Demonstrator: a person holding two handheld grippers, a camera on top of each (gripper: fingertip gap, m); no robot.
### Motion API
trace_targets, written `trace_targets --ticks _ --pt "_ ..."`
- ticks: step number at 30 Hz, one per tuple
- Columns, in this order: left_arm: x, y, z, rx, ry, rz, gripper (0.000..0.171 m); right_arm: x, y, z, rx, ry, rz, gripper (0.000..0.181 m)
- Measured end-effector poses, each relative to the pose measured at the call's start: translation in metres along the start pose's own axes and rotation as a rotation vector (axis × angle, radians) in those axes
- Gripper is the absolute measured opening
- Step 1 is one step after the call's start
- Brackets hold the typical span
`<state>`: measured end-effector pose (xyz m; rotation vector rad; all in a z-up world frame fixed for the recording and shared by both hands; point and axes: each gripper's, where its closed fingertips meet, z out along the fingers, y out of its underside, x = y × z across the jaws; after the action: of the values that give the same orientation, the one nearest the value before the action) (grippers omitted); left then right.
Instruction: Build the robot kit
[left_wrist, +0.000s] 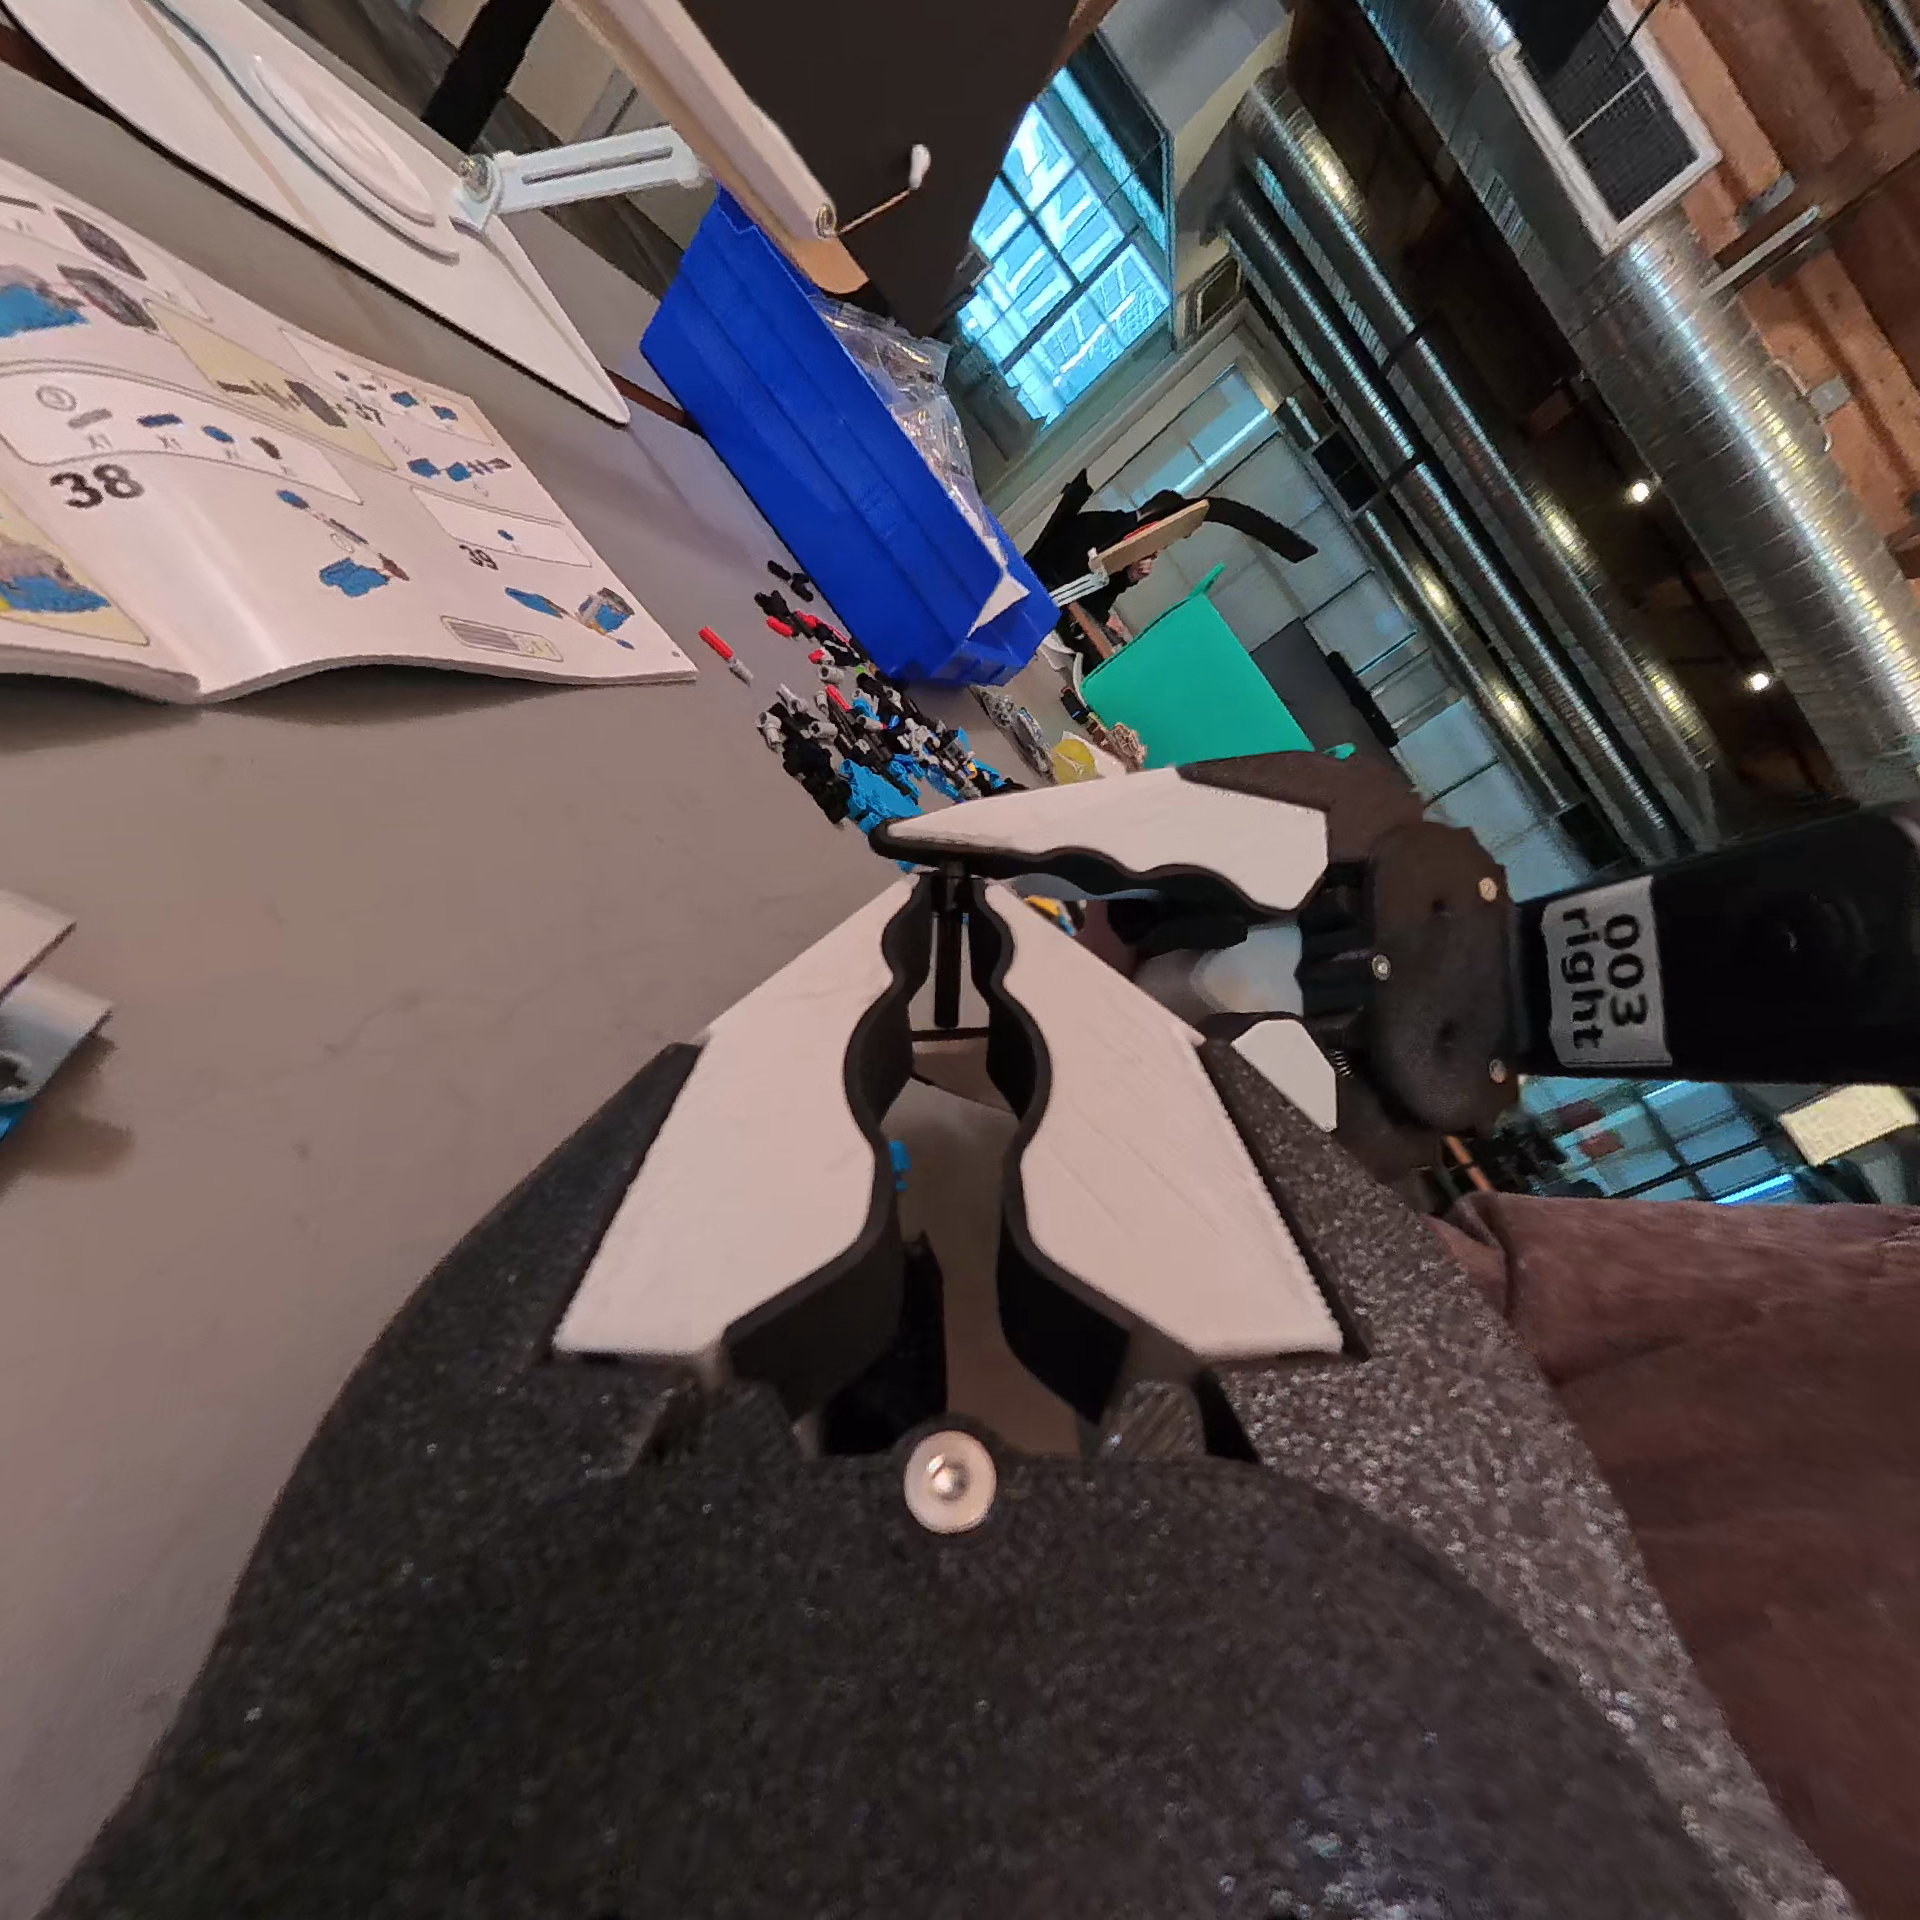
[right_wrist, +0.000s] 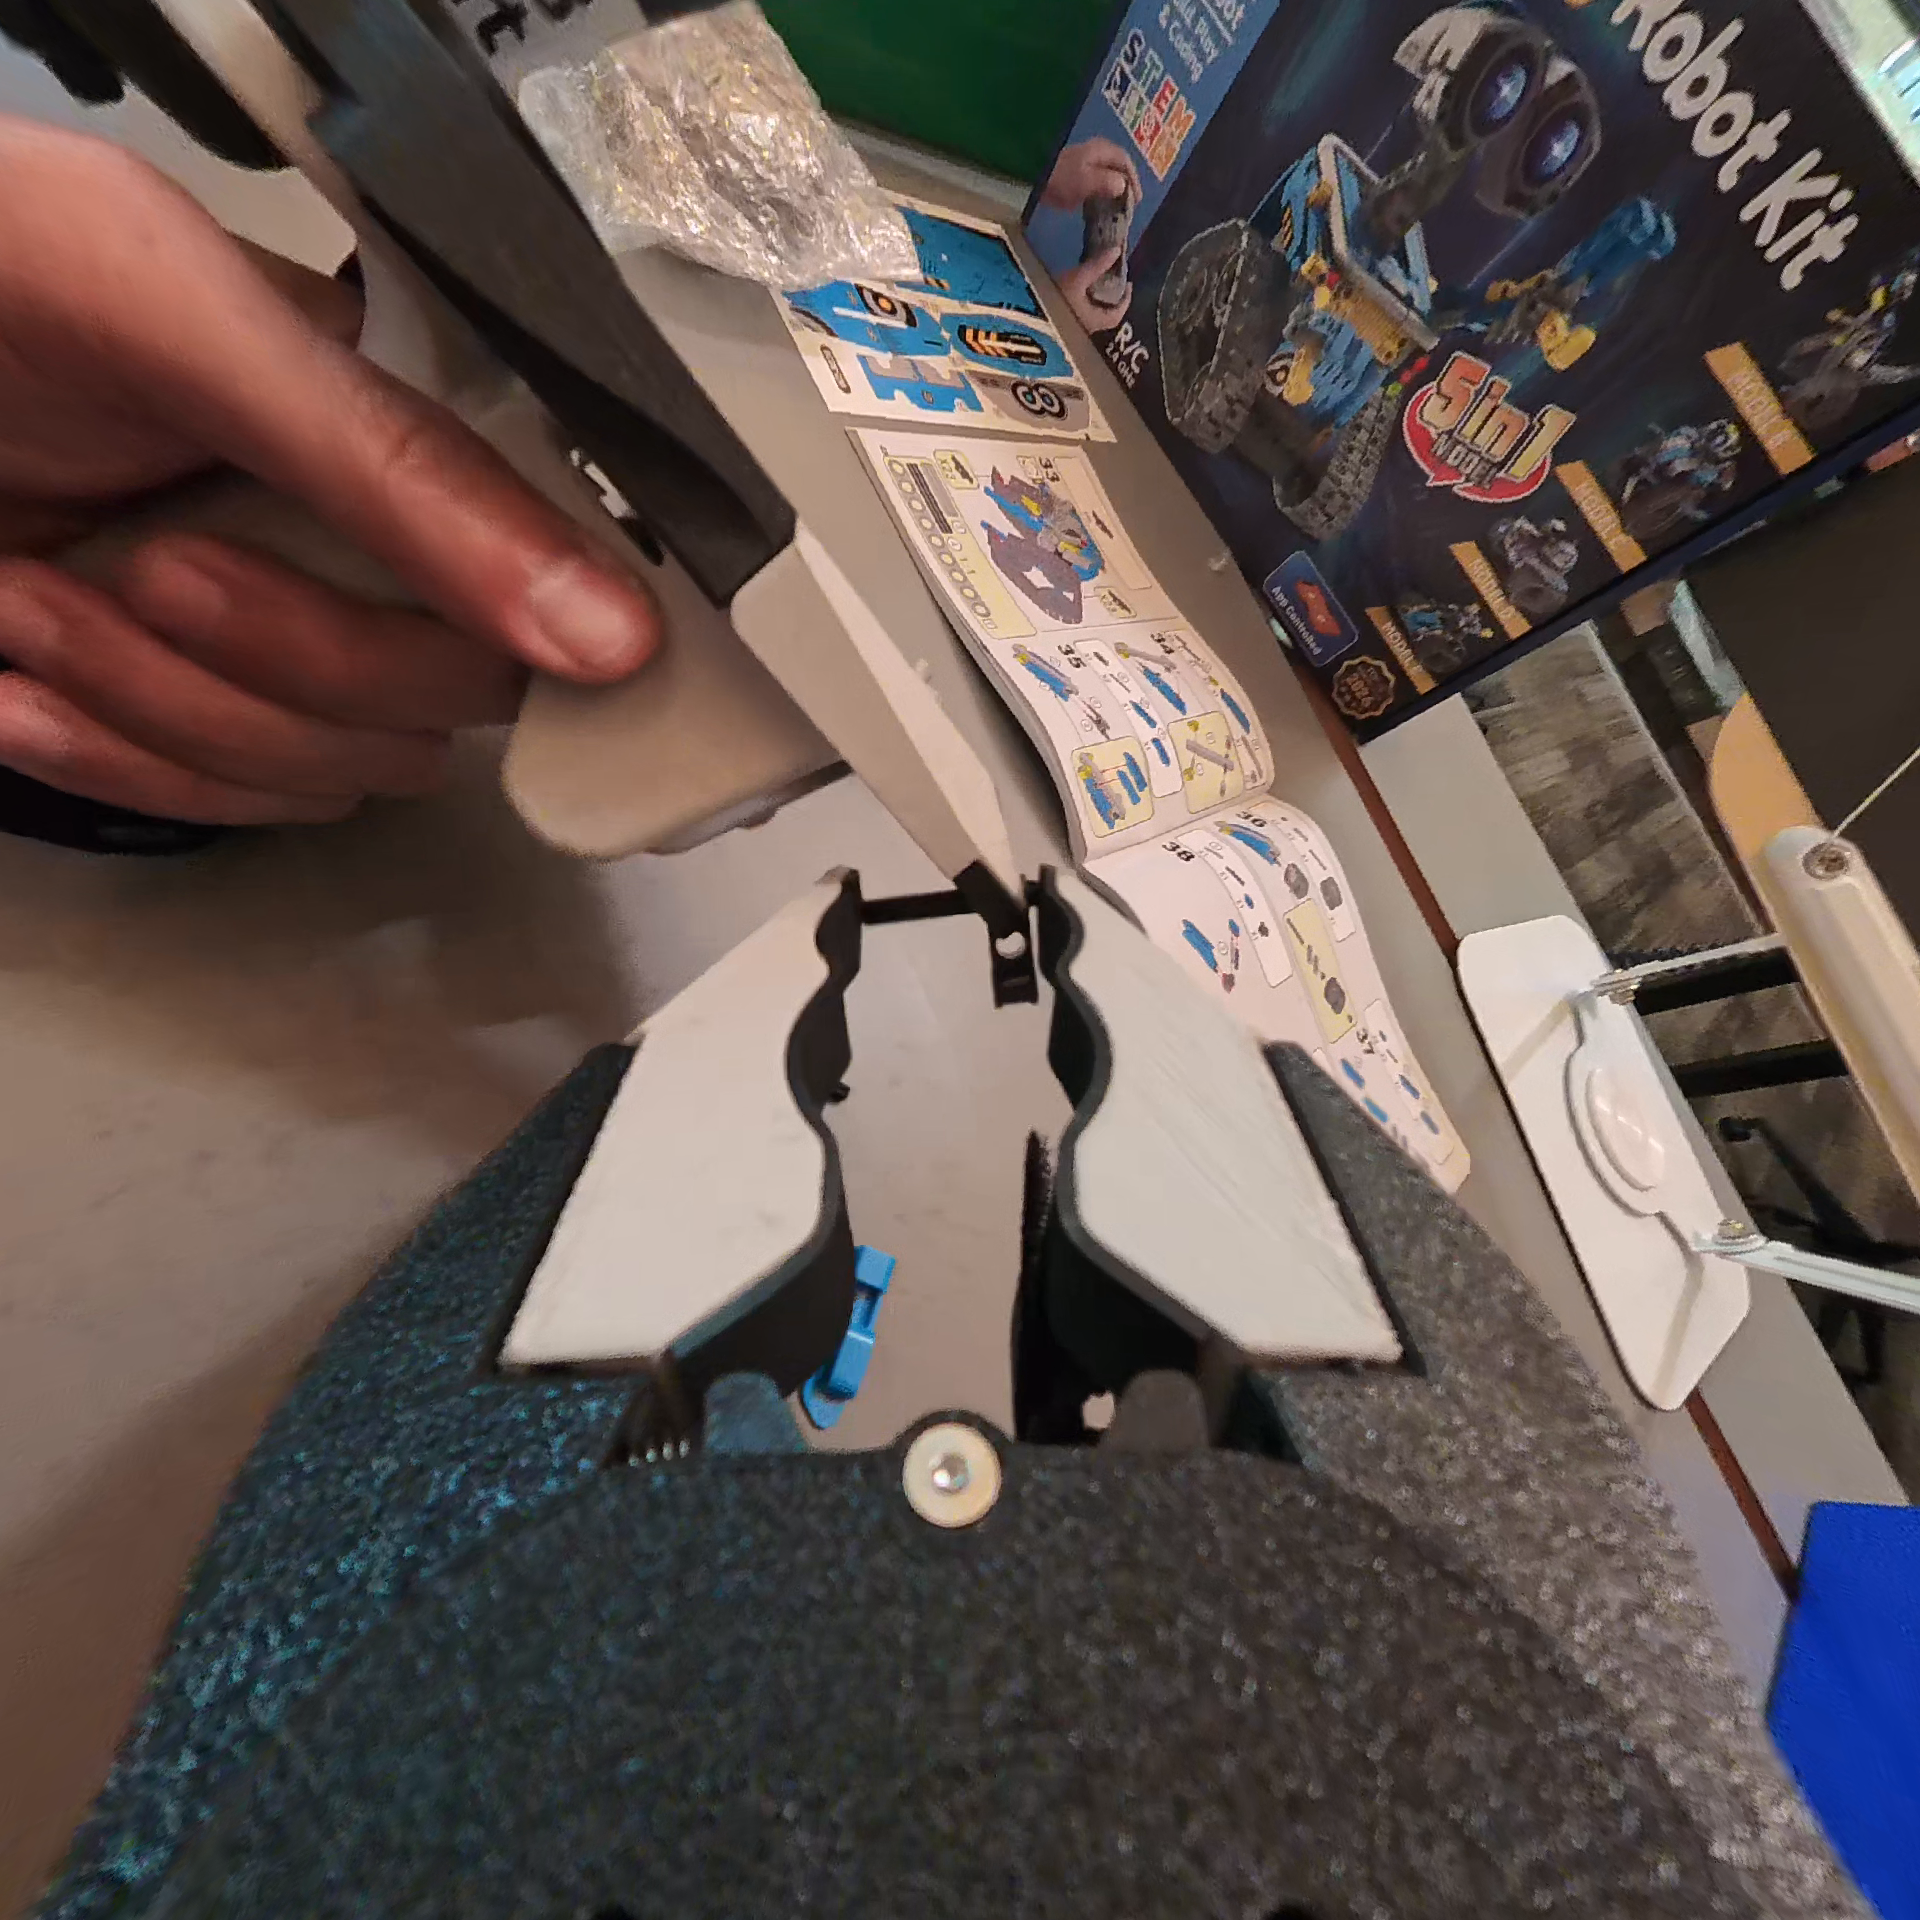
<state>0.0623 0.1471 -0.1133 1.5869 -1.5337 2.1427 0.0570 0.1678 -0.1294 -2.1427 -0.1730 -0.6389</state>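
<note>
My left gripper is shut on a small black connector, with a thin black axle running down from its tips. In the right wrist view the left gripper's finger comes in from the upper left, held by a hand. My right gripper is closed lengthwise on the black axle and connector, one end against each fingertip. Its upper finger crosses above my left gripper's tips. Both grippers hover just above the grey table. A blue piece lies below the right gripper.
An open instruction booklet lies on the table, with a sticker sheet, a plastic bag and the kit box beyond. A blue bin, a pile of small parts and a white stand base are nearby.
</note>
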Motion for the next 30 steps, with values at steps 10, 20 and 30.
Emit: trace_targets --ticks 10,20,30 --pt "-0.0023 -0.0001 0.0 -0.002 -0.003 -0.007 0.005 0.0006 0.0065 -0.0003 -0.041 0.011 -0.036 0.03" --pt "-0.0003 -0.0016 -0.0025 0.017 0.004 0.001 0.005 0.001 0.0032 -0.0008 -0.042 0.043 -0.071 0.028" --pt "-0.0013 -0.0013 -0.0037 0.024 0.003 -0.008 0.005 0.0003 0.0037 0.0012 -0.063 0.056 -0.105 0.027"
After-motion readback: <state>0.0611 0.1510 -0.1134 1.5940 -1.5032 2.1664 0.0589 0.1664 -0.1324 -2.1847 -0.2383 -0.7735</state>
